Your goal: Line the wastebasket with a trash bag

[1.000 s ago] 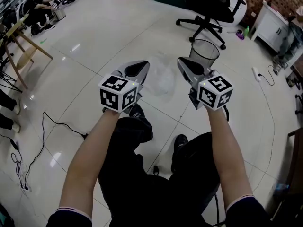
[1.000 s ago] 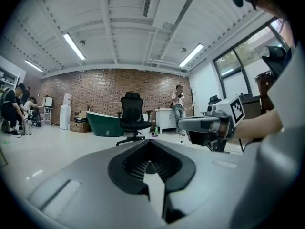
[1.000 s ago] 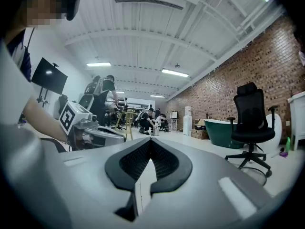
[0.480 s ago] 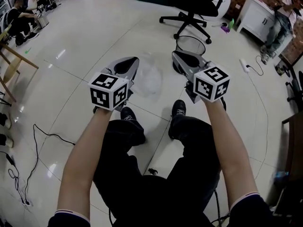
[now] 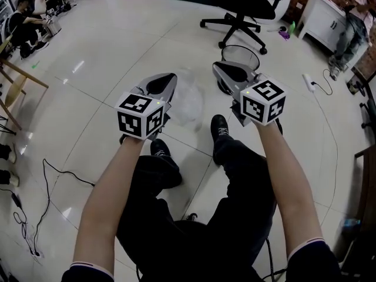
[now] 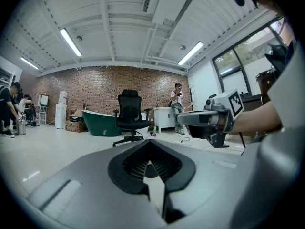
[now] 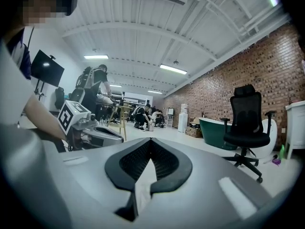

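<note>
Ok, nearest first: our legs and black shoes [image 5: 220,126] on the white tile floor [image 5: 106,57], with both forearms stretched out ahead. We hold the left gripper [image 5: 169,79] and the right gripper [image 5: 220,69] side by side, roughly level. Each has its jaws clamped tight on an edge of the trash bag [image 5: 187,96], and both gripper views show pale film pinched in the slit. The bag hangs translucent and crumpled between the two grippers, above the floor. The wastebasket [image 5: 247,56], black wire mesh, stands upright just beyond the right gripper, with the bag outside it. An office chair [image 5: 242,12] stands behind it.
</note>
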Available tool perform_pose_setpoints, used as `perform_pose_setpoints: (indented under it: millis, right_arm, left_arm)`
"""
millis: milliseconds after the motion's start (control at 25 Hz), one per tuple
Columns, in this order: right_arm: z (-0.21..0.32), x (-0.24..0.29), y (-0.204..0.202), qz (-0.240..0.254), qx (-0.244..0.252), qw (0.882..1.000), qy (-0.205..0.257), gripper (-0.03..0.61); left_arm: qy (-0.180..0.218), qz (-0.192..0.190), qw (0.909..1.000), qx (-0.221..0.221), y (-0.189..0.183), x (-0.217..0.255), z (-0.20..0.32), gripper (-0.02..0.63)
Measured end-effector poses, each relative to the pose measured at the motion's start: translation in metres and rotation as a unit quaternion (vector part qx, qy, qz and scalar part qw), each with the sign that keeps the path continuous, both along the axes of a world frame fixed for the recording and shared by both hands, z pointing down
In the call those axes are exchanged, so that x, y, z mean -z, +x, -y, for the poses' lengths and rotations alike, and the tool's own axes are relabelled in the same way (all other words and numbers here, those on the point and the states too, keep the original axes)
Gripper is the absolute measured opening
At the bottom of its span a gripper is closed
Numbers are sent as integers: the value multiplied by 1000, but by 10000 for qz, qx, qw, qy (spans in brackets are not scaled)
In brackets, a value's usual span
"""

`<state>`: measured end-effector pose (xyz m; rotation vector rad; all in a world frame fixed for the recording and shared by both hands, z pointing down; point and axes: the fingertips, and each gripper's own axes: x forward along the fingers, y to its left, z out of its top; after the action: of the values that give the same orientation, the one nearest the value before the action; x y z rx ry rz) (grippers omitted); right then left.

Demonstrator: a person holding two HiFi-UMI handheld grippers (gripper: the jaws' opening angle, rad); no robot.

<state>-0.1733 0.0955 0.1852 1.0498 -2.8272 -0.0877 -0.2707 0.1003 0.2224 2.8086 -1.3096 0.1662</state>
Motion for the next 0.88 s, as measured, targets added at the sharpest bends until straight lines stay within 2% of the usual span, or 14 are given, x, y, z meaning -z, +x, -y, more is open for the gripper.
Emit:
perform_pose_setpoints:
  millis: [240,520,880]
  right_arm:
    - [29,-3,-1,-176,14,9998,45,2]
    - [74,-15,24,-241,-131,9996,-75,2]
    - [140,-31,34,-578,43,9982,-180,2]
  left_arm:
    - [-76,57,9999,-122,3,-6,41,12]
    - [-95,83,9995,-280,27,-8,97,12]
    - [-233,43,9995,-211,42,-20,167,12]
